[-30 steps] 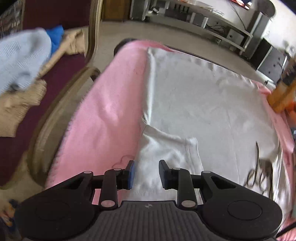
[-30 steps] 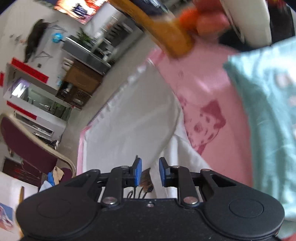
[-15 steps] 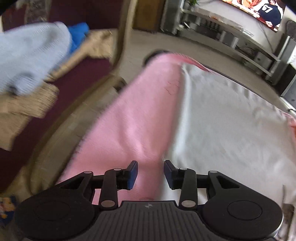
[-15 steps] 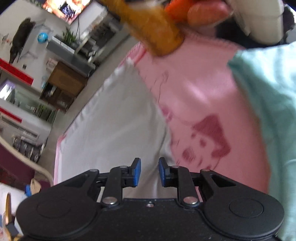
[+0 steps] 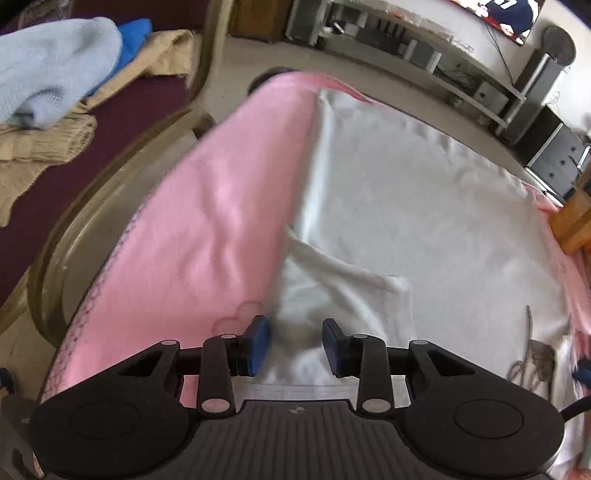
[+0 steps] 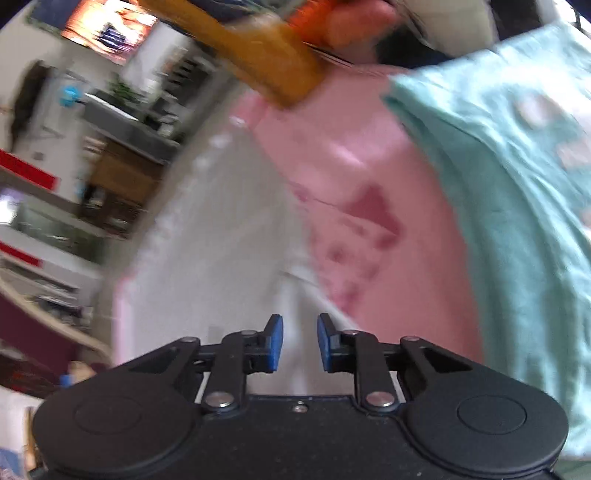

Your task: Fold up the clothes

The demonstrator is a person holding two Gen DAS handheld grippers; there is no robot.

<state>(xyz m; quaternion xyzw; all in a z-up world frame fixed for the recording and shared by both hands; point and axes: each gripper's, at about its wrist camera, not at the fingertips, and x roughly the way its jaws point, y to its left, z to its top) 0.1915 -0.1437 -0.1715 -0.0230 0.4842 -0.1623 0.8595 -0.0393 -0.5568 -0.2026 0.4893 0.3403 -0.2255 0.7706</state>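
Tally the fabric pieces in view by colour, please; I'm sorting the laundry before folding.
White: 1, the T-shirt spread on the blanket.
Pink: 1, the blanket under it.
Teal: 1, a garment lying on the blanket.
Light blue: 1, a knit on the chair.
Bright blue: 1, a piece behind the knit.
Tan: 1, a garment on the chair.
Total: 6

A: What is at ten o'clock in the left view?
B: A chair with a dark red seat [image 5: 122, 107]. A light blue knit [image 5: 51, 70] and tan clothes [image 5: 40, 147] lie on it.
A: And at one o'clock?
B: A long grey shelf [image 5: 436, 51] by the wall. A screen [image 5: 498, 14] is above it.
A: The right view?
B: A green plant [image 6: 123, 90] at ten o'clock, blurry.
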